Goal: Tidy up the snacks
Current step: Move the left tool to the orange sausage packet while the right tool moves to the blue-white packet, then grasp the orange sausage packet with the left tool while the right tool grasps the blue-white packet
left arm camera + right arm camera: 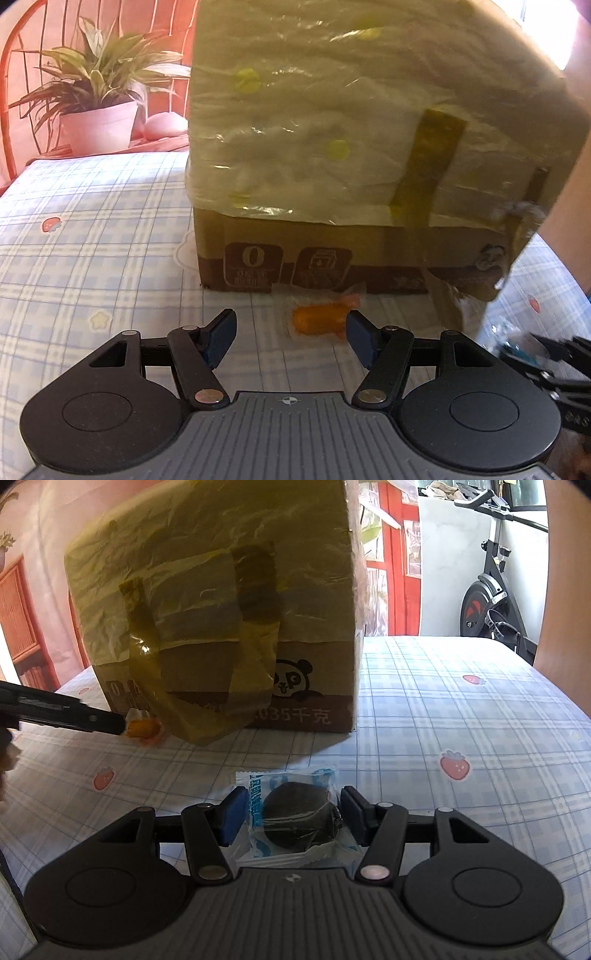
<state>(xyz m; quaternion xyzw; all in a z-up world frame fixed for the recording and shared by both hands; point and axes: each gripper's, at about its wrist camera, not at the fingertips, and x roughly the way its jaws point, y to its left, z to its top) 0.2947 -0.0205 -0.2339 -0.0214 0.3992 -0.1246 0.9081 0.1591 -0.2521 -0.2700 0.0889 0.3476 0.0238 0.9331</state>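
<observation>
A small orange wrapped snack (320, 319) lies on the checked cloth in front of a cardboard box (332, 258) lined with a yellow plastic bag. My left gripper (291, 338) is open, its jaws on either side of the orange snack. The snack also shows in the right wrist view (142, 728), at the tip of the left gripper's fingers (92, 720). My right gripper (290, 821) is open around a dark round snack in a clear and blue wrapper (299, 816) on the cloth. The box (314, 686) stands just behind it.
A potted plant (98, 110) stands at the far left edge of the table. The blue checked cloth with strawberry prints (461, 716) covers the table. An exercise bike (495, 590) stands beyond the far right edge. A loose flap of brown tape (207, 716) hangs off the box.
</observation>
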